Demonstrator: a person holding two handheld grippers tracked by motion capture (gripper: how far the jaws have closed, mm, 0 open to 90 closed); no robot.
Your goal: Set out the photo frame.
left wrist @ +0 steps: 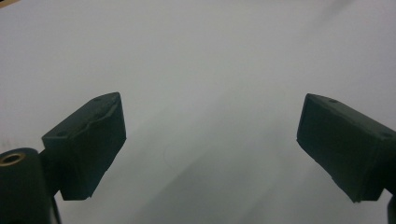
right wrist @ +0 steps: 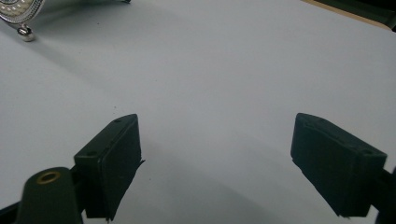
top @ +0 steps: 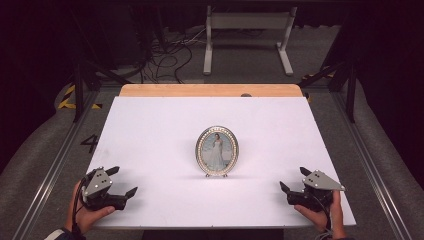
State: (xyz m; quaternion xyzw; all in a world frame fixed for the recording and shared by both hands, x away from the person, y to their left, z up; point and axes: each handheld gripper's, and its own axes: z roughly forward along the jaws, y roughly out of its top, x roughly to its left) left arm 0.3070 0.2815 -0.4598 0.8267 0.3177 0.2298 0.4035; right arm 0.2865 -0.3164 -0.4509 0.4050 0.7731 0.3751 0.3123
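High view: a white desk (top: 150,130) with a bare wooden strip (top: 210,90) along its far edge carries one thing, an oval photo frame (top: 217,151). The frame stands upright near the middle of the desk on small feet, its beaded rim facing the near side, with a picture of a figure in a pale dress inside. The left gripper (top: 123,182) sits at the near left corner of the desk, held in a hand (top: 85,216) that comes in from the bottom; its jaws stand wide apart and point toward the right, with nothing between them. The right gripper (top: 292,179) sits at the near right corner, held in the other hand (top: 322,217), jaws likewise spread and empty, pointing left toward the middle. Both grippers are well apart from the frame, one on each side of it. Left gripper view shows its two black jaws open over plain white desk surface. Right gripper view shows its jaws open too, and the frame's beaded edge and one foot at the top left corner, far from the jaws
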